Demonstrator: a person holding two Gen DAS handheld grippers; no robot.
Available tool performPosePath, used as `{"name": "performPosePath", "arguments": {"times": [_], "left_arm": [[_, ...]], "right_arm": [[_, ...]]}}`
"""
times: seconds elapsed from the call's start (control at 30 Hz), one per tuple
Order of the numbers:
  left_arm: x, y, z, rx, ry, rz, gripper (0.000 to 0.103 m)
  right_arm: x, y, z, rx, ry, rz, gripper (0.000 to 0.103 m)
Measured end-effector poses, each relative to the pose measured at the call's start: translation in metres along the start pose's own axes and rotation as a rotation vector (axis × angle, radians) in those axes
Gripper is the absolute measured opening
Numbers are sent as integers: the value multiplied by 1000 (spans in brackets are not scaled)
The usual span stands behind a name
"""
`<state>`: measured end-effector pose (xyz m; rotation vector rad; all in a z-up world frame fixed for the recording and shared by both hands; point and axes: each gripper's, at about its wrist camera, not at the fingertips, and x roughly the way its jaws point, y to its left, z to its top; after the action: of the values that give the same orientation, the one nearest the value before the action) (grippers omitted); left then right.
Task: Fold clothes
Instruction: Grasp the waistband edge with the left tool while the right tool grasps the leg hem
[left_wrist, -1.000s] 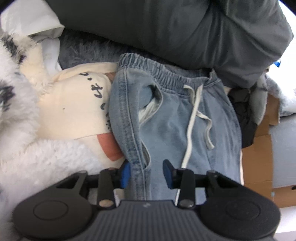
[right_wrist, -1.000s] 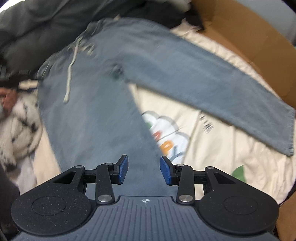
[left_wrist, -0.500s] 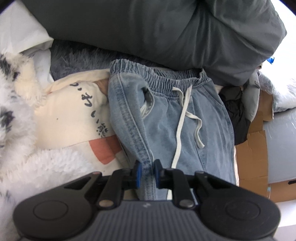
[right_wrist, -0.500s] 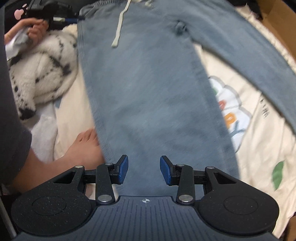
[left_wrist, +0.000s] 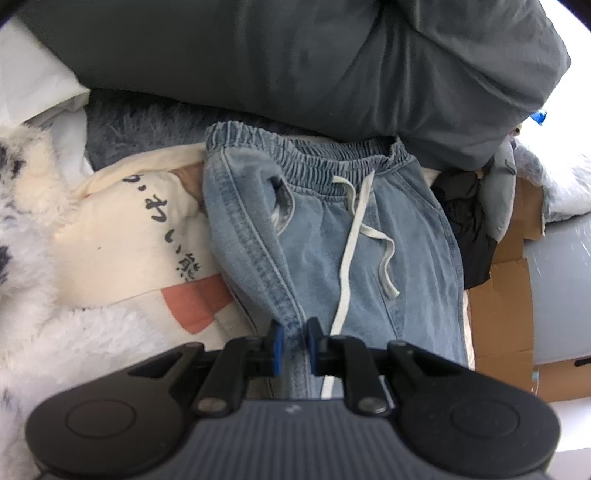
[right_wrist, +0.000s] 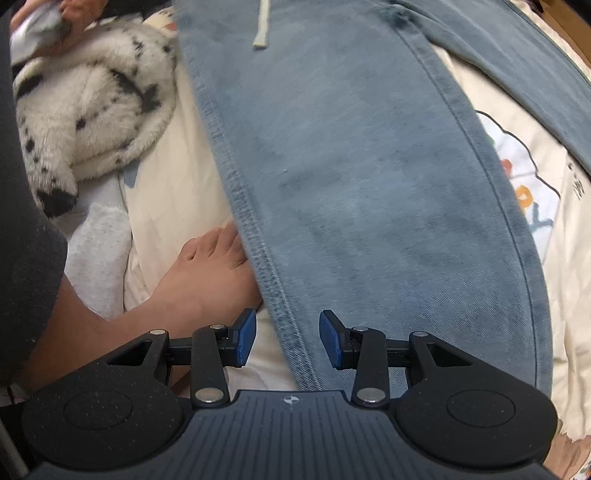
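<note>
Light blue denim trousers with an elastic waistband and a white drawstring lie spread on a cream printed sheet. My left gripper is shut on the trousers' left side seam, a fold of denim pinched between its blue pads. In the right wrist view the same trousers run up the frame, one leg below me. My right gripper hangs open just above that leg's stitched outer seam, which passes between the fingers without the pads touching it.
A dark grey duvet lies behind the waistband. A spotted white plush and a person's bare foot lie left of the trouser leg. Cardboard boxes stand at the right. The cream sheet shows right of the leg.
My left gripper shut on the side seam and lifted a fold of it. My right gripper travelled down along the trouser leg and sank closer to its outer seam, still open.
</note>
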<state>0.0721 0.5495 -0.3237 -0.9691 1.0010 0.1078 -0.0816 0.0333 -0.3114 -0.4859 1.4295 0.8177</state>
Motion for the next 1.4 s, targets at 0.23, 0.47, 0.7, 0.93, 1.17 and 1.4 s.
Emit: {"name": "performPosePath", "arguments": {"times": [0.23,0.47,0.7,0.93,1.17,1.4], "left_arm": [[3,0,2,-14,10,15,14],[3,10,2,-26,13,28,14],[2,24,1,-52,12,22,14],[8,33,-1,-73,10,18,15],[11,38,-5,-92,-2,9,15],[14,37,-2,-75,-6,69,20]], "right_arm": [[20,18,0,-15,15,-105,45],[21,17,-4,46,-24,-198,36],[8,5,-9,85,-95,-236,28],[28,12,-12,45,-45,-217,29],[42,-1,-25,85,-10,-273,24],[20,-14,-29,179,-63,-220,2]]}}
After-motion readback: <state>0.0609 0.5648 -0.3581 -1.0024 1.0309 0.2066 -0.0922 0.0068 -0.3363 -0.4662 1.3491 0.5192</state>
